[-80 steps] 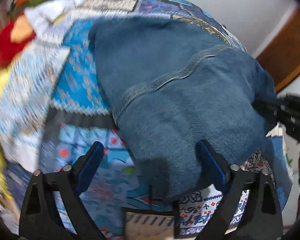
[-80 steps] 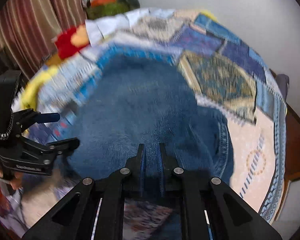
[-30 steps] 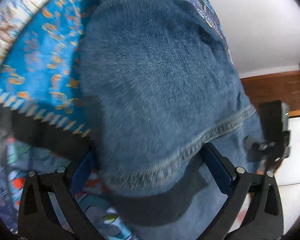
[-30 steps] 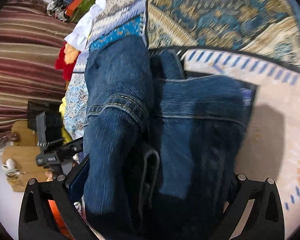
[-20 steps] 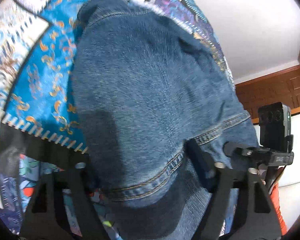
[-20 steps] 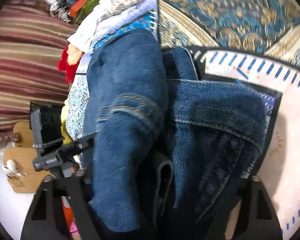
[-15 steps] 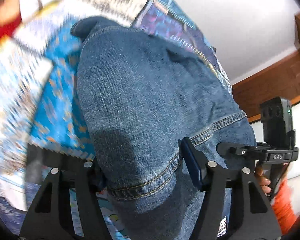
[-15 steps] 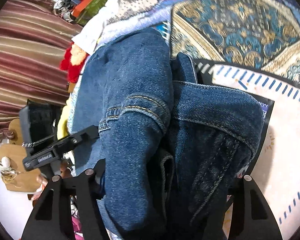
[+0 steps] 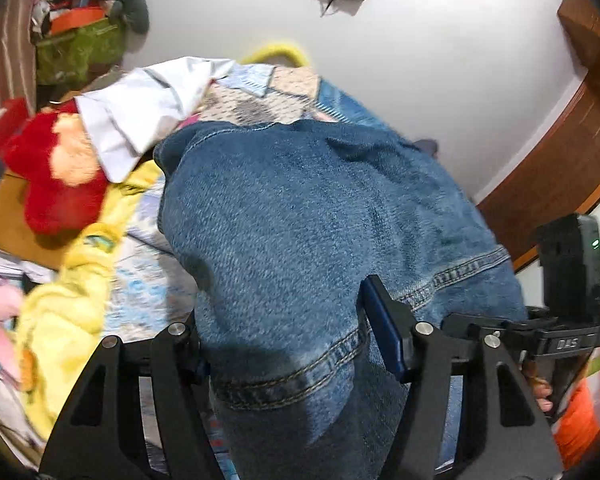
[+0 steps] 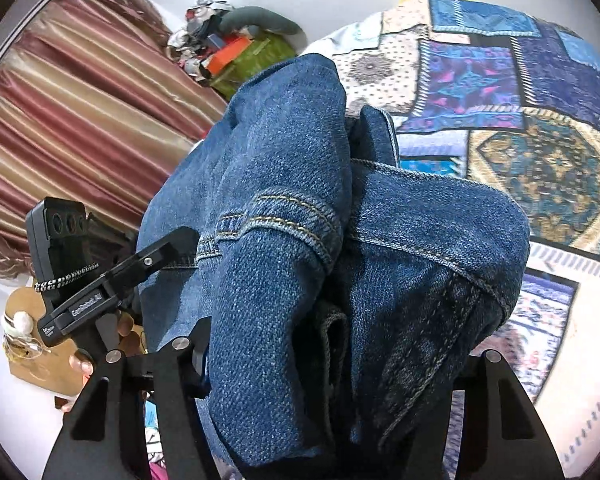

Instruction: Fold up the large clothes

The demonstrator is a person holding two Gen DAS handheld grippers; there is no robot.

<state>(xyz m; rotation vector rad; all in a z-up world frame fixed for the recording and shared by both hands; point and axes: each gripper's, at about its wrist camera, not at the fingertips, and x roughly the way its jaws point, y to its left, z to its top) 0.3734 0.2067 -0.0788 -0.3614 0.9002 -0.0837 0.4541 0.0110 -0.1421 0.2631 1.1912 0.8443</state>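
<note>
Patchwork bedspread (image 10: 540, 92) stretches beyond both tools. Folded denim jeans (image 9: 312, 216) bulge forward from between their fingers: left tool (image 9: 288, 344) pinches the stitched hem, right tool (image 10: 340, 356) clamps the thick bundled folds.

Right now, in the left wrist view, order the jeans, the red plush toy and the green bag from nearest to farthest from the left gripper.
1. Jeans: clamped in the left gripper.
2. Red plush toy: middle left, on the bed.
3. Green bag: far upper left, by the wall.
</note>
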